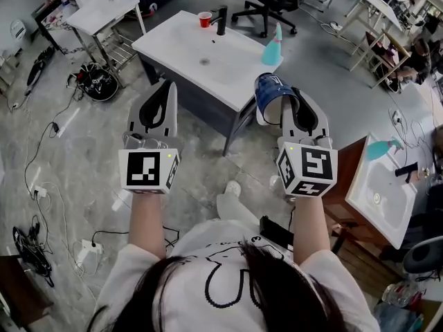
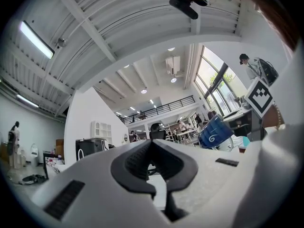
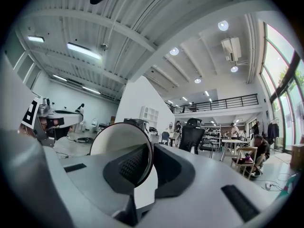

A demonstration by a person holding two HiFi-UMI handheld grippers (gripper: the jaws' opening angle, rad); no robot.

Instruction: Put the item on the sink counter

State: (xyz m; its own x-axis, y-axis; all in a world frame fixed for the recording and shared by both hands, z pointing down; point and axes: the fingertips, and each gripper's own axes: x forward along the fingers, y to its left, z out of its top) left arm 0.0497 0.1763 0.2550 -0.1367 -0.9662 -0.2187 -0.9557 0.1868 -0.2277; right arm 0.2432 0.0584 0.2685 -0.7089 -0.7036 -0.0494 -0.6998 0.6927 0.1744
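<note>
In the head view my right gripper (image 1: 282, 97) is shut on the rim of a blue cup (image 1: 267, 94) with a white swirl mark, held up in front of me. The right gripper view shows the cup's white inside (image 3: 118, 137), with its wall pinched between the pads (image 3: 133, 167). My left gripper (image 1: 168, 87) is level with it to the left, shut and empty. From the left gripper view (image 2: 153, 148) the blue cup (image 2: 214, 133) appears at the right. The white sink counter (image 1: 173, 43) stands ahead, beyond both grippers.
On the counter are a red cup (image 1: 205, 19), a black faucet (image 1: 221, 19) and a teal bottle (image 1: 272, 48). A second sink unit (image 1: 377, 192) stands at the right. Also around are an office chair (image 1: 266, 2), a white side table (image 1: 104, 12) and floor cables (image 1: 41, 178).
</note>
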